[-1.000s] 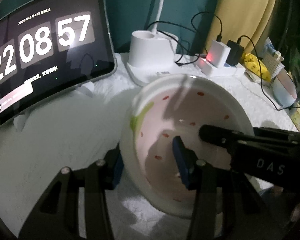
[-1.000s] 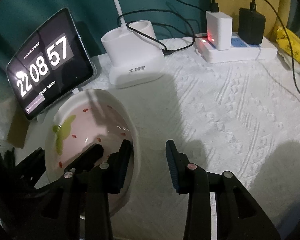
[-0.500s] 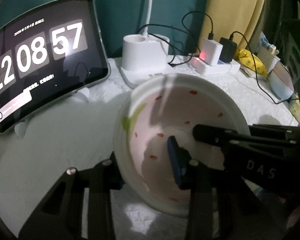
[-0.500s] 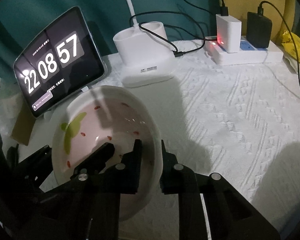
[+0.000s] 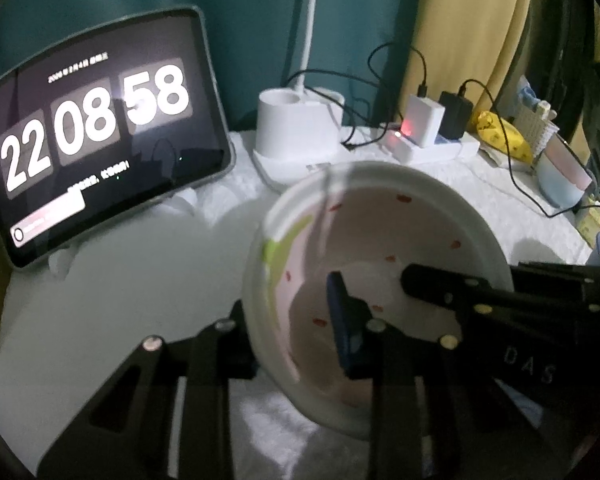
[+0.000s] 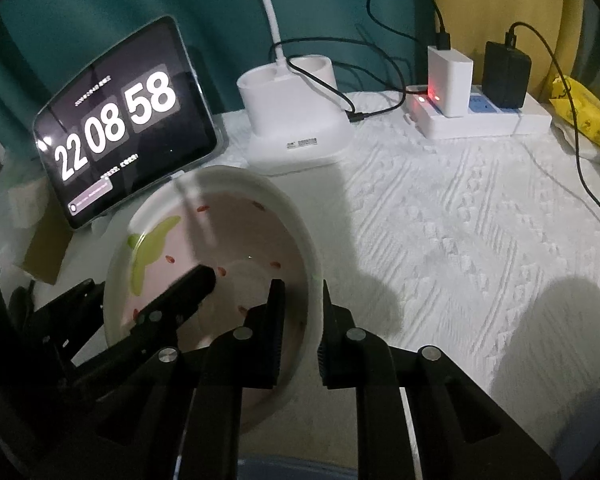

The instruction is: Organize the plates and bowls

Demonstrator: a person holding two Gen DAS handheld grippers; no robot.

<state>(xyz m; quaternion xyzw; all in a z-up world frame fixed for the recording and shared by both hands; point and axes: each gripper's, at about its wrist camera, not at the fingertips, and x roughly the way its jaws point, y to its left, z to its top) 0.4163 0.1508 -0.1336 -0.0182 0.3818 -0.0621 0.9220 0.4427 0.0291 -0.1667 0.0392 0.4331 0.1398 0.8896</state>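
A white bowl (image 5: 384, 236) with a pink inside, red specks and a green leaf mark is held above the white cloth. It also shows in the right wrist view (image 6: 220, 240). My left gripper (image 5: 296, 328) is shut on the bowl's left rim, one finger inside, one outside. My right gripper (image 6: 302, 316) is shut on the bowl's right rim, one finger inside, one outside. The right gripper's finger reaches into the bowl in the left wrist view (image 5: 440, 284).
A tablet clock (image 6: 124, 132) stands at the back left. A white lamp base (image 6: 296, 120) and a power strip with chargers (image 6: 476, 116) stand at the back. A yellow bag (image 6: 584, 120) lies at the far right. A light blue bowl (image 5: 560, 184) sits at the right edge.
My right gripper has shut on the bowl's right rim. Both grippers have lifted the bowl and tilted it a little. The clock went from 57 to 58.
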